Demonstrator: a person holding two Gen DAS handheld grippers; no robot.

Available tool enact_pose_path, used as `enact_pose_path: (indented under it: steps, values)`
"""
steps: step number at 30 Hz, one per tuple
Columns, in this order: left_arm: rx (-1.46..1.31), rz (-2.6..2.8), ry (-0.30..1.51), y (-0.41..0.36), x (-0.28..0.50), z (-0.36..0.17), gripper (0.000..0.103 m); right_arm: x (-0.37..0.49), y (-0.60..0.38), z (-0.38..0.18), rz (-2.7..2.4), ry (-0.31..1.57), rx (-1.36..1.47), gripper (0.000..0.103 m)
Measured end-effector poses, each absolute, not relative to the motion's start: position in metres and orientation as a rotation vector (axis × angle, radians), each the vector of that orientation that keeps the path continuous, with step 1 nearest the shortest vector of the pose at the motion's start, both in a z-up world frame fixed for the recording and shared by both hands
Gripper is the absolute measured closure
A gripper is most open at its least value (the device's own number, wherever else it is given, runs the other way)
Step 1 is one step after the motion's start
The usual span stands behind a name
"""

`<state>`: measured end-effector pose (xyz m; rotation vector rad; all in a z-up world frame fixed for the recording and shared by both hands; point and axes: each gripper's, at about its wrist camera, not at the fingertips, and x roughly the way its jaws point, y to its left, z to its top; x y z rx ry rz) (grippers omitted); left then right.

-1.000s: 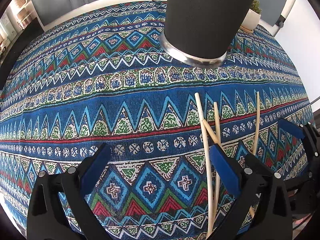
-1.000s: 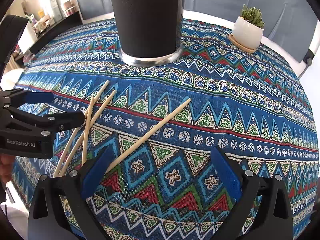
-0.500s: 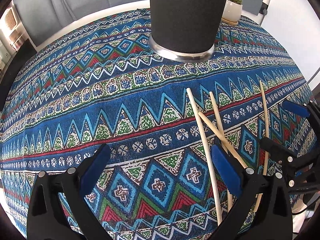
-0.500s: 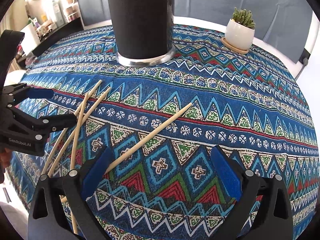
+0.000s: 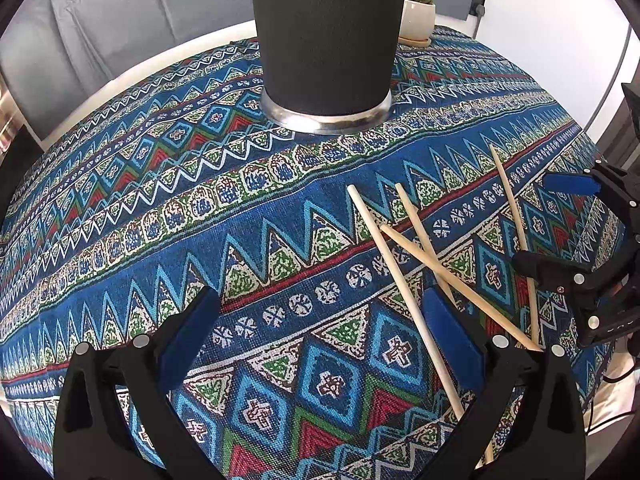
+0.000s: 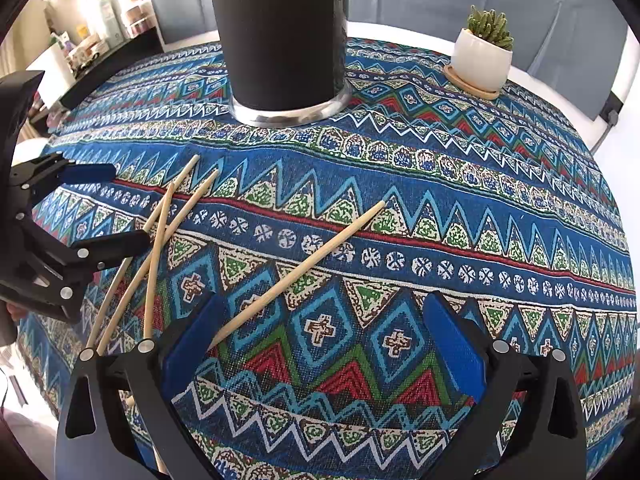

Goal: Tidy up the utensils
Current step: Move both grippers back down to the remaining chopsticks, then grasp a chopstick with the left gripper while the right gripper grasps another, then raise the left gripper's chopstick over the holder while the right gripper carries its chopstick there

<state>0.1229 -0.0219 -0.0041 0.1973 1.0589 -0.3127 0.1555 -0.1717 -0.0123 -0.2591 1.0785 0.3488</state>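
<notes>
On tablecloth (image 6: 440,184) | four chopsticks (image 6: 296,272) | one black cup (image 6: 280,36) | both jaws apart, empty

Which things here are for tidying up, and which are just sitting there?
For the job:
chopsticks
tall black holder
left gripper, open
right gripper, open

Just sitting there:
potted cactus
patterned tablecloth

Black cylinder (image 6: 280,36) standing mid-cloth, blocking far reach; potted succulent (image 6: 484,60) occupying far right edge; chopsticks (image 6: 160,240) lying scattered left; patterned cloth (image 6: 480,240) lying open right.
</notes>
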Motion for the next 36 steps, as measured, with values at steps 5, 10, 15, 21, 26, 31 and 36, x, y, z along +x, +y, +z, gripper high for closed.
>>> enact_pose_path:
  steps: [5, 10, 15, 21, 26, 31, 36]
  values:
    - [0.236, -0.369, 1.106, -0.020, 0.127, -0.001, 0.010, 0.158, -0.171, -0.013, 0.374, 1.106, -0.281, 0.008]
    - [0.225, -0.369, 1.112, 0.002, 0.125, 0.007, 0.055, 0.157, -0.177, -0.006, 0.428, 1.094, -0.311, 0.046]
    - [0.119, -0.347, 1.156, 0.038, 0.131, 0.010, 0.095, 0.172, -0.194, 0.002, 0.428, 1.093, -0.291, 0.095]
    - [-0.018, -0.354, 1.171, 0.059, 0.123, 0.009, 0.098, 0.178, -0.216, 0.007, 0.425, 1.106, -0.181, 0.098]
    - [-0.050, -0.338, 1.147, 0.075, 0.110, 0.016, 0.098, 0.174, -0.228, 0.023, 0.434, 1.056, -0.146, 0.098]
    - [-0.075, -0.364, 1.073, 0.083, 0.100, 0.038, 0.098, 0.162, -0.235, 0.049, 0.457, 0.964, -0.128, 0.098]
    - [-0.059, -0.365, 1.008, 0.084, 0.104, 0.063, 0.098, 0.158, -0.239, 0.070, 0.470, 0.902, -0.115, 0.098]
